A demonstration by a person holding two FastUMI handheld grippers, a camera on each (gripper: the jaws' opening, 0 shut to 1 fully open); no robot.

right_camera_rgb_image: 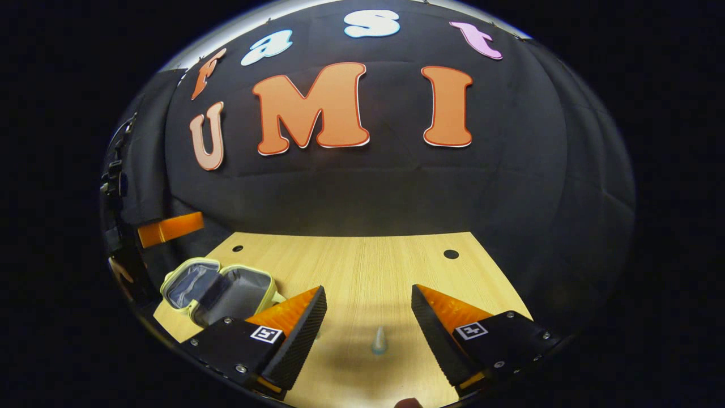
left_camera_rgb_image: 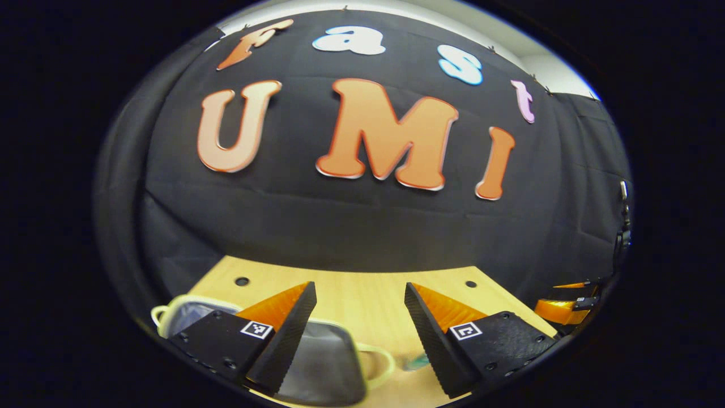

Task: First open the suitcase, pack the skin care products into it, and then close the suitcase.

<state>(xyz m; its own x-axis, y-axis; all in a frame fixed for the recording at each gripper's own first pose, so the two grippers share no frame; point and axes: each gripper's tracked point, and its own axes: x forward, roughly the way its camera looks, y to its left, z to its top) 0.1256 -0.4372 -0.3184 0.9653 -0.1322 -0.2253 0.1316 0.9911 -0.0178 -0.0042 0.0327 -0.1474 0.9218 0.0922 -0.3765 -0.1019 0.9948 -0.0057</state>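
The small pale-yellow suitcase (right_camera_rgb_image: pixel 218 289) lies open on the wooden table, its grey lining showing in both halves. In the left gripper view the suitcase (left_camera_rgb_image: pixel 323 362) sits just under and beyond my left finger. My left gripper (left_camera_rgb_image: pixel 360 289) is open above it and holds nothing. A small greenish skin care product (left_camera_rgb_image: pixel 419 360) lies on the table by the case's right side. In the right gripper view a small pale cone-tipped product (right_camera_rgb_image: pixel 378 341) stands on the table between and below the fingers of my right gripper (right_camera_rgb_image: pixel 369 290), which is open and apart from it.
The wooden table (right_camera_rgb_image: pixel 351 260) has round holes (right_camera_rgb_image: pixel 451 254) near its far corners and ends at the black cloth wall. The right gripper (left_camera_rgb_image: pixel 566 306) shows at the right edge of the left gripper view. One of the left gripper's fingers (right_camera_rgb_image: pixel 170 226) shows at the far left.
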